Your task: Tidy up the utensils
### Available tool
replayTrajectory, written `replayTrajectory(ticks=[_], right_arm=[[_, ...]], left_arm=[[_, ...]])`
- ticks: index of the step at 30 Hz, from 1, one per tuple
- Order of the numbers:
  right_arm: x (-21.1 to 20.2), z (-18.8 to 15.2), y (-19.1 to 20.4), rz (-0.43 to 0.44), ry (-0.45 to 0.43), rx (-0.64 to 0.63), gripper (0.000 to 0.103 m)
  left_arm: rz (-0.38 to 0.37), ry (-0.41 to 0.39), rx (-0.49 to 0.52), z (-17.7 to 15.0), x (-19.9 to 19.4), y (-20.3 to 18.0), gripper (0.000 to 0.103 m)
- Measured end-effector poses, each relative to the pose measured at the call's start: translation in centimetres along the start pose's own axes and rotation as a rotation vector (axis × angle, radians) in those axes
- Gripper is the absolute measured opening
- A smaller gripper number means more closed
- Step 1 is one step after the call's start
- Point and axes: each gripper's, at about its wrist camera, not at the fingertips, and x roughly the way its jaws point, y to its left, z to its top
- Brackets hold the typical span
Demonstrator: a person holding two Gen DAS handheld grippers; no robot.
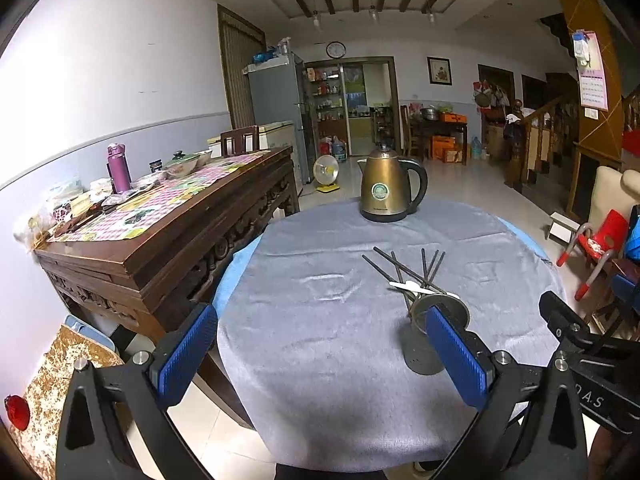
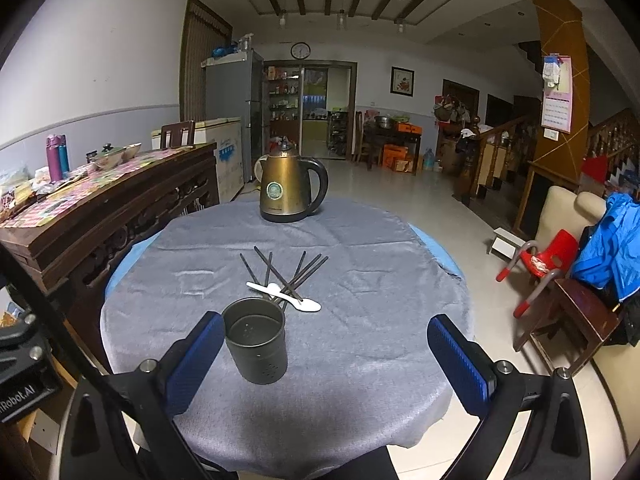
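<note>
Right wrist view: round table (image 2: 360, 352) under a grey cloth, dark metal cup (image 2: 256, 340) stood upright near the front edge, looked empty inside. Right gripper (image 2: 326, 356) was spread wide, holding nothing; the cup sat just beside its left finger pad (image 2: 196, 360), contact unclear. Behind the cup lay a loose fan of dark chopsticks (image 2: 288, 274), several crossing each other, count not clear. 2 white spoons (image 2: 284, 295) lay across the near ends of the chopsticks, flat on the cloth. Brass-coloured electric kettle (image 2: 288, 190) stood at the far side of the table, well apart from the utensils. Left wrist view: left gripper (image 1: 322, 354) was also spread, nothing between the pads. Its right finger pad (image 1: 456, 356) covered part of the cup (image 1: 420, 344) in the picture; touching or not, could not tell. Chopsticks (image 1: 412, 268) and spoons (image 1: 420, 289) showed just beyond the cup, kettle (image 1: 390, 186) at the far edge. Part of the right gripper's black frame (image 1: 580, 344) was visible at the right. Carved wooden sideboard (image 1: 168, 236) stood beside the table on the left, carrying a purple bottle (image 1: 118, 168) and bowls.
</note>
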Motion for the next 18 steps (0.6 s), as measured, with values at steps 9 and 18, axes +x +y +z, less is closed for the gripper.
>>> replayTrajectory(ticks=[9, 18], right_arm=[[-0.15, 0.05, -0.22, -0.004, 0.001, 0.0, 0.103], [-0.13, 0.06, -0.14, -0.008, 0.001, 0.001, 0.103]], left_arm=[[-0.033, 0.013, -0.052, -0.12, 0.03, 0.15, 0.103], [-0.008, 0.009, -0.006, -0.36, 0.36, 0.06, 0.103]])
